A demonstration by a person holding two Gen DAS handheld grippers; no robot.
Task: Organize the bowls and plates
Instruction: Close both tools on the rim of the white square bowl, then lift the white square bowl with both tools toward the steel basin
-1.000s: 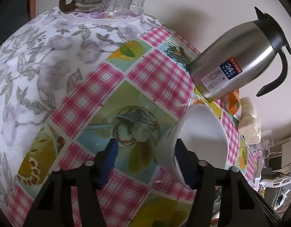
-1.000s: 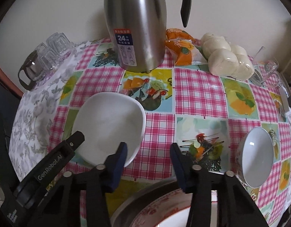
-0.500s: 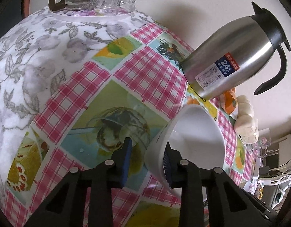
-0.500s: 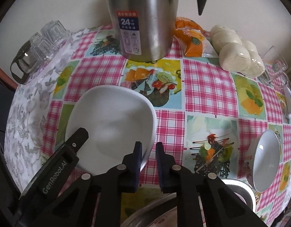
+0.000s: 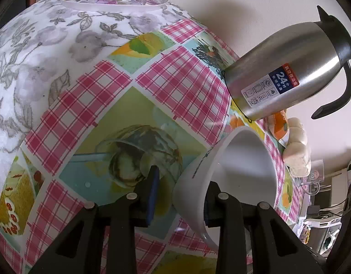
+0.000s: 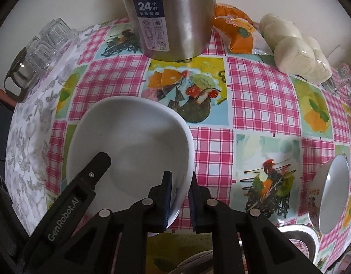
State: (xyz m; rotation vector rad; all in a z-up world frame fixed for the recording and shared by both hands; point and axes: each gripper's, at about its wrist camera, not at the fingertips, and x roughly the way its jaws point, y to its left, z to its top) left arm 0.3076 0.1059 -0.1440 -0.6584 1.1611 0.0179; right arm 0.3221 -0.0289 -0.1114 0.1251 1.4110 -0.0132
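Left wrist view: the left gripper point(image 5: 180, 196) straddles the white bowl's point(image 5: 243, 166) rim, seemingly pinching it, on the checked tablecloth point(image 5: 180, 84). Right wrist view: the right gripper point(image 6: 178, 196) pinches the same bowl's near rim; a 2nd bowl point(image 6: 332, 194) sits well apart.

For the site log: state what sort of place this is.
Probably a home dining or kitchen table: a fruit-print checked oilcloth, a steel thermos jug, bagged steamed buns and upturned drinking glasses.
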